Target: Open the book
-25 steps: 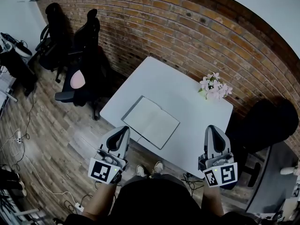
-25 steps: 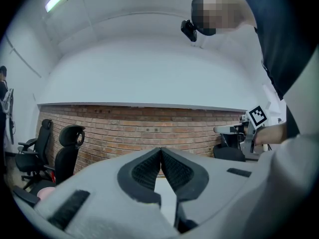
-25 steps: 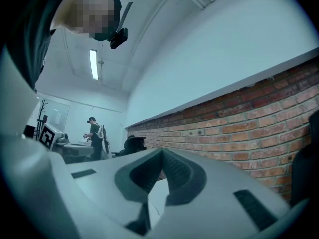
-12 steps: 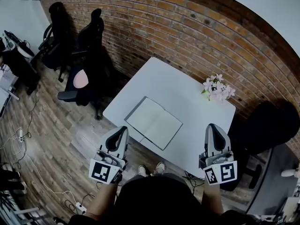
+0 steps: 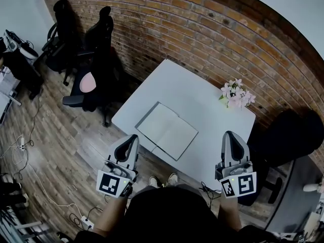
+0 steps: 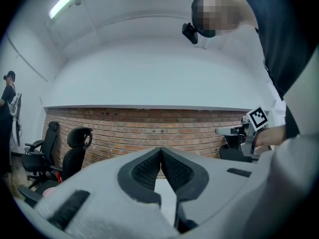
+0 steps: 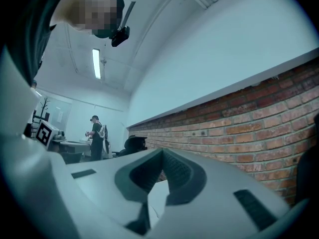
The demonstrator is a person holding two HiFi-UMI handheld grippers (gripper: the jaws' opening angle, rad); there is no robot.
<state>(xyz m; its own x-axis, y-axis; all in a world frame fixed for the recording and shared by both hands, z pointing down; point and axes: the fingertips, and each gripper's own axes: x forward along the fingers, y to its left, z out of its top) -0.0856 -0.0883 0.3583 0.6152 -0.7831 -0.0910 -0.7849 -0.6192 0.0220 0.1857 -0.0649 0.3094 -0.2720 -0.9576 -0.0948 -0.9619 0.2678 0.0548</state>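
Head view: the book (image 5: pixel 167 130) lies open and flat near the middle of the frame, pale pages up, with a dark cover edge showing round them. It sits on the white table (image 5: pixel 197 87), close to the table's lower-left edge. Pink-white flowers (image 5: pixel 234 94) stand at the table's right corner, by the brick wall (image 5: pixel 202 29) and well apart from the book.

Both grippers are held below the table in the frame, off its near edge, touching neither the book nor the table. The left tongs (image 5: pixel 132 137) are at the book's lower left, the right tongs (image 5: pixel 229 135) at its lower right. Each gripper carries a marker cube at its near end.

Left gripper view: tongs clenched, pads meeting at the tips, nothing between them.
Right gripper view: same, clenched and empty.

Outward: black office chairs (image 5: pixel 93 49) in the upper left along the wall, on a wood floor (image 5: pixel 61 140). Another dark chair (image 5: pixel 288 135) sits right of the table. The person's shoes (image 5: pixel 172 179) show between the two grippers.
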